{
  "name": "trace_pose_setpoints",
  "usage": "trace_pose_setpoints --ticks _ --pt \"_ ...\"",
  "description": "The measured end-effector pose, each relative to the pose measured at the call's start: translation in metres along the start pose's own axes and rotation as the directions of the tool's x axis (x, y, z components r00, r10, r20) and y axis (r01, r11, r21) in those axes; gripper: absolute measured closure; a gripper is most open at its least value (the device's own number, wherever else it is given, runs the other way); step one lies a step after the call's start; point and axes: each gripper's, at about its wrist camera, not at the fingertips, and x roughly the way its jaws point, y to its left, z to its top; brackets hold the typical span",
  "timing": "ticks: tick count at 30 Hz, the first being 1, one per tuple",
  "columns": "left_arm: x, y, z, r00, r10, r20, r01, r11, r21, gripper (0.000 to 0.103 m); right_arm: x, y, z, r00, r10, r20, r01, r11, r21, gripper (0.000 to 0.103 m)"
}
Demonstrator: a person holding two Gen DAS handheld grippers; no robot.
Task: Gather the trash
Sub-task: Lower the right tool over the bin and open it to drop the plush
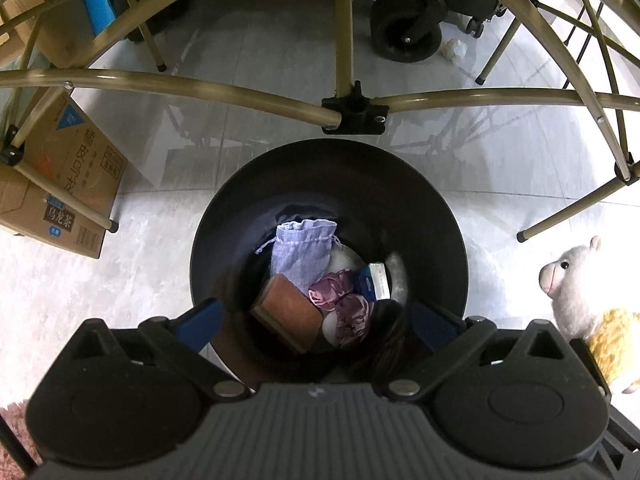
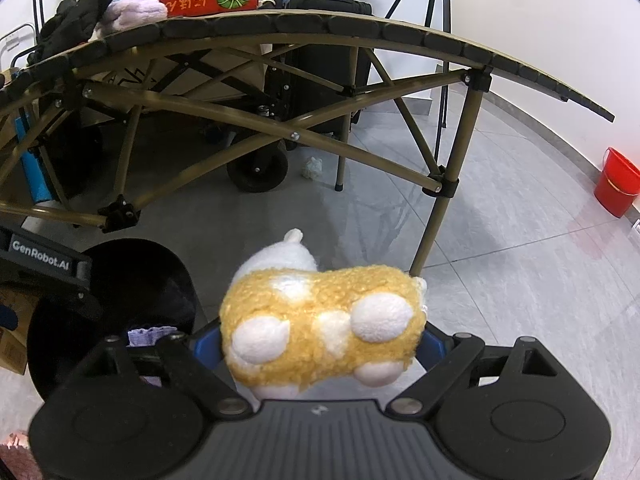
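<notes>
Grey floor tiles run under a folding table's frame (image 2: 224, 108). Over at the right gripper (image 2: 320, 344), the jaws are clamped on a yellow-and-white plush toy (image 2: 320, 320), its long axis lying across the fingers. The black trash bin (image 2: 160, 272) sits low to its left, close by. Directly above that bin (image 1: 420, 208) hangs the left gripper (image 1: 316, 316), spread wide and empty, with a lilac pouch (image 1: 300, 252) among the pile inside.

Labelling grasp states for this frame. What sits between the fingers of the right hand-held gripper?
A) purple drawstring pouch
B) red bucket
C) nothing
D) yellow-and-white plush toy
D: in the right wrist view the right hand-held gripper has the yellow-and-white plush toy pinched between its blue pads, while the purple drawstring pouch lies inside the black bin.
</notes>
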Motion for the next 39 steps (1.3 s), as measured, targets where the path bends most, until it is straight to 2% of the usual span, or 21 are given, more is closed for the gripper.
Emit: trace_pose_setpoints --ticks 14,28,39 --pt "-0.008 0.021 0.000 1.000 0.009 0.012 -0.009 1.000 -0.013 0.000 -0.002 0.014 0.002 1.000 0.017 0.006 -0.017 0.999 -0.029 0.012" --pt "-0.023 0.069 -0.001 0.999 0.025 0.029 -0.023 0.997 -0.071 0.000 -0.001 0.064 0.012 0.998 0.067 0.005 -0.066 0.994 -0.091 0.012" --pt "-0.030 0.112 -0.005 0.999 0.039 0.017 -0.036 0.991 -0.132 0.000 0.008 0.111 0.011 0.991 0.124 -0.051 -0.131 0.980 -0.149 0.012"
